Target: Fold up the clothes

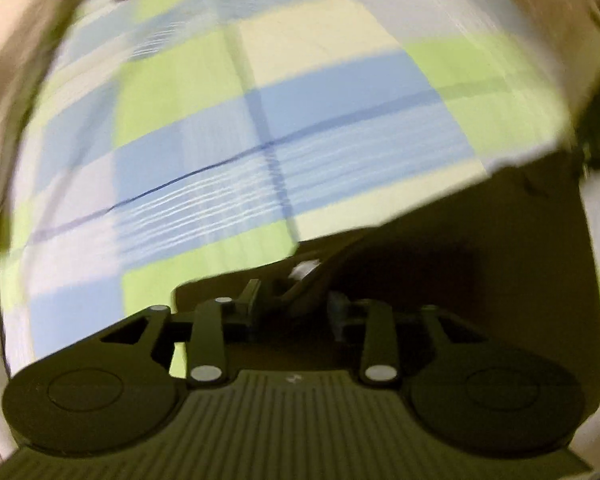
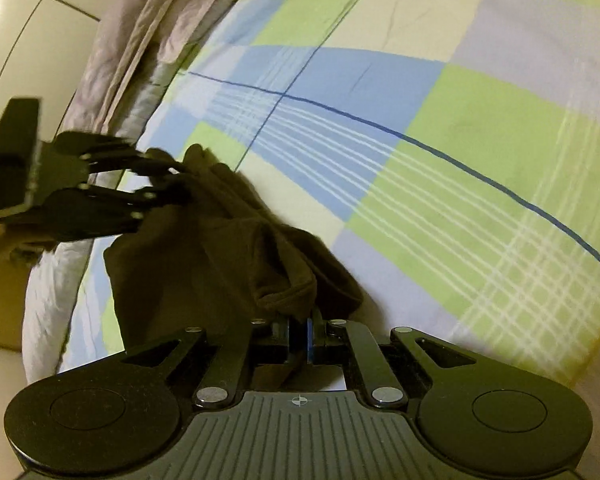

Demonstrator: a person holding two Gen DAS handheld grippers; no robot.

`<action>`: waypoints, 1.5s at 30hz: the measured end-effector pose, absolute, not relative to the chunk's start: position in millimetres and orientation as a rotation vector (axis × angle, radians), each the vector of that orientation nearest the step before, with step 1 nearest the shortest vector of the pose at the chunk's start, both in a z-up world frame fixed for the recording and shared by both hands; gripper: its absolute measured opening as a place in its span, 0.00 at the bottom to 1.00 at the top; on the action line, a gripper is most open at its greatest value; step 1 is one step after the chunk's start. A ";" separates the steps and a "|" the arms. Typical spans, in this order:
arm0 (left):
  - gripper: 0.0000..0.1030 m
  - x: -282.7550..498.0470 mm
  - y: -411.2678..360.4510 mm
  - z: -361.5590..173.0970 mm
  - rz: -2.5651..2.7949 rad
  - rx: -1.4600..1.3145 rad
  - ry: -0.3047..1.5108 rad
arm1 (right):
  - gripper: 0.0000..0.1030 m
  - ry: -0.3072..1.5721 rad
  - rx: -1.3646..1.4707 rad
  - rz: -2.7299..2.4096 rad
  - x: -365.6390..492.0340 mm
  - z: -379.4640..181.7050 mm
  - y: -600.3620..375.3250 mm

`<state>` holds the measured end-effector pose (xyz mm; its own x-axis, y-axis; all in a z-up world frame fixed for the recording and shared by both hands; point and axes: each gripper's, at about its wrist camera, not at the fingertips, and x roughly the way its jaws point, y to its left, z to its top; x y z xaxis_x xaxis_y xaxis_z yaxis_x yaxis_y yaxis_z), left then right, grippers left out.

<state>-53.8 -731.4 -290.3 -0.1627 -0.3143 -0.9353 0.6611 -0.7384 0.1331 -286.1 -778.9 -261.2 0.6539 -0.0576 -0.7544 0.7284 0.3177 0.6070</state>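
A dark brown garment (image 2: 220, 248) lies bunched on the checked bedsheet (image 2: 440, 140), close to the edge of the bed where a pale quilt (image 2: 140, 32) hangs over the side. It looks like a soft knit or jersey, light and limp, with no stiffness to hold a shape; it will sag and drag wherever it is not supported, and the thick rolled hem will slip out of a shallow pinch.

The right gripper (image 2: 299, 338) has its jaws nearly together, clamped on a fold of that hem at the near end of the garment; the cloth rises straight from between the pads. The left gripper (image 2: 176, 184) shows in the right wrist view at the garment's far end, next to the edge of the bed, its fingers buried in the cloth. In its own blurred view the left gripper (image 1: 296, 312) shows jaws partly apart with dark fabric across them, and I cannot tell whether the pads press on it or have let go.

For a clean fold, the best holds are likely two corners of one edge, pinched deep past the hem so both layers are caught, with the cloth held taut between the hands before it is laid flat on the open sheet towards the middle of the bed.
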 end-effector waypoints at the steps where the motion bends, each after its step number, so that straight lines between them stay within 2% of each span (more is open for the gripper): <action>1: 0.33 -42.0 -730.5 -283.3 -1.936 1.398 0.453 | 0.08 0.712 1.125 -0.584 -286.6 -257.7 -777.5; 2: 0.33 -28.9 -729.2 -277.6 -1.908 1.338 0.495 | 0.13 0.723 1.107 -0.597 -287.0 -253.9 -776.1; 4: 0.33 -6.1 -722.0 -268.7 -1.834 1.247 0.553 | 0.53 0.748 1.062 -0.641 -287.1 -245.0 -772.8; 5: 0.33 5.6 -718.2 -266.9 -1.805 1.208 0.598 | 0.57 0.753 1.035 -0.658 -286.8 -239.4 -770.3; 8: 0.31 26.9 -707.5 -272.5 -1.752 1.135 0.700 | 0.57 0.741 0.893 -0.676 -280.7 -216.4 -759.3; 12: 0.31 16.2 -705.5 -294.5 -1.770 1.176 0.716 | 0.57 0.714 0.786 -0.560 -255.2 -201.7 -749.1; 15: 0.31 4.2 -706.9 -312.7 -1.775 1.205 0.716 | 0.57 0.741 0.742 -0.475 -230.6 -209.6 -746.4; 19: 0.36 1.7 -724.5 -338.4 -1.753 1.200 0.741 | 0.56 0.850 0.698 -0.475 -211.5 -241.1 -751.2; 23: 0.35 9.8 -725.4 -331.9 -1.762 1.157 0.739 | 0.55 0.870 0.695 -0.530 -219.8 -248.9 -758.8; 25: 0.31 19.5 -718.8 -321.7 -1.732 1.152 0.715 | 0.55 0.873 0.693 -0.550 -224.7 -243.3 -754.6; 31: 0.31 65.3 -680.7 -289.1 -1.679 1.042 0.769 | 0.56 0.859 0.676 -0.510 -222.0 -220.2 -721.7; 35: 0.31 79.2 -653.3 -302.2 -1.627 1.030 0.842 | 0.56 0.908 0.705 -0.399 -206.4 -233.3 -694.5; 40: 0.32 83.0 -644.1 -337.4 -1.593 1.089 0.839 | 0.56 1.022 0.644 -0.362 -191.8 -263.7 -676.2; 45: 0.29 81.7 -636.0 -319.6 -1.580 1.059 0.813 | 0.56 1.017 0.647 -0.375 -194.3 -247.6 -673.9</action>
